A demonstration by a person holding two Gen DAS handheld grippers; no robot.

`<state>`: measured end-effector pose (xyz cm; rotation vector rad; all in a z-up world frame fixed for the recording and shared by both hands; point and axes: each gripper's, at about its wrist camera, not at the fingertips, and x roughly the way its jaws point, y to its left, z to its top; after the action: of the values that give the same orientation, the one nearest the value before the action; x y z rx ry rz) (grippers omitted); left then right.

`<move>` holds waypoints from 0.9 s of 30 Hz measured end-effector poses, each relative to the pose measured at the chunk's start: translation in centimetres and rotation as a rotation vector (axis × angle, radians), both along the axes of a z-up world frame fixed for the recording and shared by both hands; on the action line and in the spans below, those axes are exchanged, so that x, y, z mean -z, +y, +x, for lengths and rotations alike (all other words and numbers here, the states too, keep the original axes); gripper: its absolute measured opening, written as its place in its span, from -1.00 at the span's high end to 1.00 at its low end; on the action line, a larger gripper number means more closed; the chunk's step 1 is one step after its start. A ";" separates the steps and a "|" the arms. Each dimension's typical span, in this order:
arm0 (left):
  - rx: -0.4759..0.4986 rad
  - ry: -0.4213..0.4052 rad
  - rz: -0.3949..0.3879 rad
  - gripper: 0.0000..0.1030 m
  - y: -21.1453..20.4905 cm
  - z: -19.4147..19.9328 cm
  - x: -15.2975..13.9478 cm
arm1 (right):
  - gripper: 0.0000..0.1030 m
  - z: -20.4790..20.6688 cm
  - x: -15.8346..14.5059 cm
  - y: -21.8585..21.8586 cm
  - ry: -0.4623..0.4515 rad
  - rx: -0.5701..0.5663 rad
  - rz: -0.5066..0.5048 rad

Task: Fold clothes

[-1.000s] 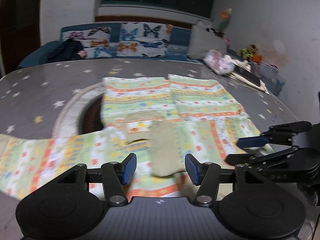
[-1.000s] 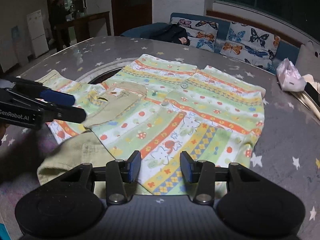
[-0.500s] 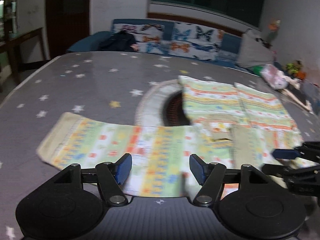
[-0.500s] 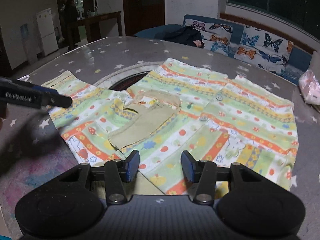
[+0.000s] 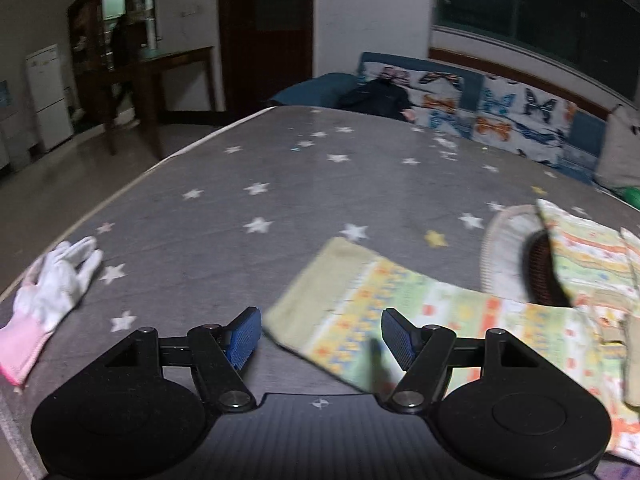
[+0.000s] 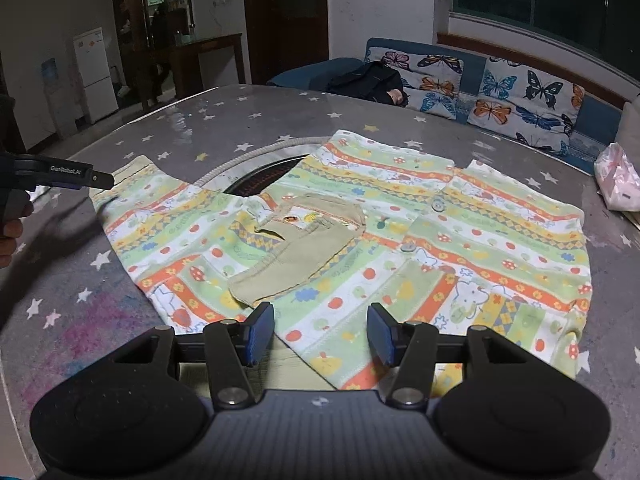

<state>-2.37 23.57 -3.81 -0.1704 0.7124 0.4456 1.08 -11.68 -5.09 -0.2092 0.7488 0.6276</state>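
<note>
A child's patterned shirt (image 6: 420,248) in green, orange and white lies flat on the grey star-print table (image 6: 240,120), its khaki collar (image 6: 304,256) folded over the chest. The left sleeve (image 5: 360,304) stretches out to the left, ending in a khaki cuff (image 5: 320,280). My left gripper (image 5: 320,334) is open just short of that cuff, with the sleeve end between the line of its fingers. In the right wrist view the left gripper (image 6: 100,179) shows at the far left. My right gripper (image 6: 320,330) is open over the shirt's near hem, holding nothing.
A white and pink glove (image 5: 44,296) lies at the table's left edge. A round grille (image 6: 260,176) set in the table peeks out from under the shirt. A pink bag (image 6: 618,180) sits at the far right. Behind the table stands a sofa with butterfly cushions (image 6: 500,104).
My left gripper has swung left, from the collar area out to the sleeve's cuff end. The right gripper has shifted slightly nearer the hem. Both stay open.
</note>
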 end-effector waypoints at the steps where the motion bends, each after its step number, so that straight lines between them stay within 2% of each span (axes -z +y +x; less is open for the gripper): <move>1: -0.007 0.000 0.000 -0.35 0.4 0.0 0.1 | -0.02 0.0 0.0 0.1 0.000 -0.003 0.000; 9: -0.013 0.017 -0.023 -0.25 1.3 0.9 1.5 | -0.02 -0.6 -0.2 0.6 -0.009 -0.023 0.007; 12: 0.002 0.002 -0.003 0.05 1.0 1.0 1.7 | -0.03 -0.7 -0.4 0.6 -0.011 -0.026 0.010; 14: 0.002 -0.007 -0.015 0.42 1.1 1.1 1.6 | -0.03 -0.8 -0.5 0.6 -0.013 -0.025 0.013; 16: 0.012 -0.019 -0.074 0.76 1.3 1.3 1.3 | -0.03 -0.9 -0.5 0.4 -0.016 -0.022 0.017; 18: 0.025 -0.041 -0.135 0.77 1.0 1.3 0.7 | -0.03 -1.1 -0.7 0.1 -0.019 -0.017 0.025; 27: 0.246 -0.184 -0.226 0.78 -6.6 1.4 -5.6 | -0.03 -1.8 -1.1 -2.5 -0.022 0.036 0.066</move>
<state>-0.98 17.02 1.81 -0.3277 0.5917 0.1110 -0.68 -14.21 -4.01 -0.1417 0.7081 0.6137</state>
